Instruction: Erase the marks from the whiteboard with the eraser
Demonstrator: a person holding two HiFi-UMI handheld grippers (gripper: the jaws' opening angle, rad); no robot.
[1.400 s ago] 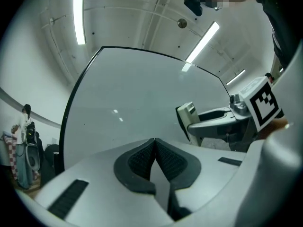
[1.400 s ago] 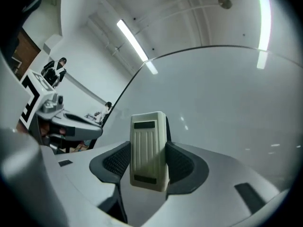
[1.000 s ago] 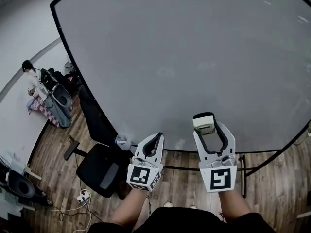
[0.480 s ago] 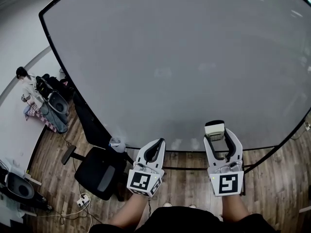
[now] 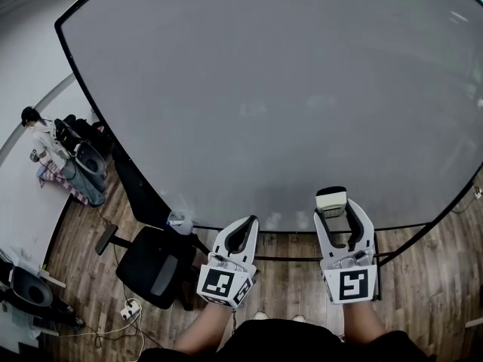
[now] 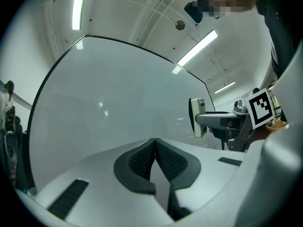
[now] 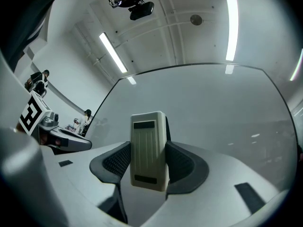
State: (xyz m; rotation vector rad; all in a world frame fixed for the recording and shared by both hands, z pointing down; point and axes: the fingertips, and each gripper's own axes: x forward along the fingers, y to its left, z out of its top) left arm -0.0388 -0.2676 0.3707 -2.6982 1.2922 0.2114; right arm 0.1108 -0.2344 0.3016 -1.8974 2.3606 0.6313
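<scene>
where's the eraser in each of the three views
Head view: lower right, the eraser is clamped at the tip of the right gripper, near the lower edge of the whiteboard.
Left gripper view: right of centre, seen edge-on.
Right gripper view: in the centre, upright between the jaws.
Shared landmark: the whiteboard's black-framed surface fills the background of all three views.

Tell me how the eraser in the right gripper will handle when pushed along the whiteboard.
The eraser looks like a rigid ribbed plastic block, so probably stiff and light. The right gripper clamps only part of it between textured pads, so it could pivot under sideways drag. The whiteboard looks smooth; it should glide.
</scene>
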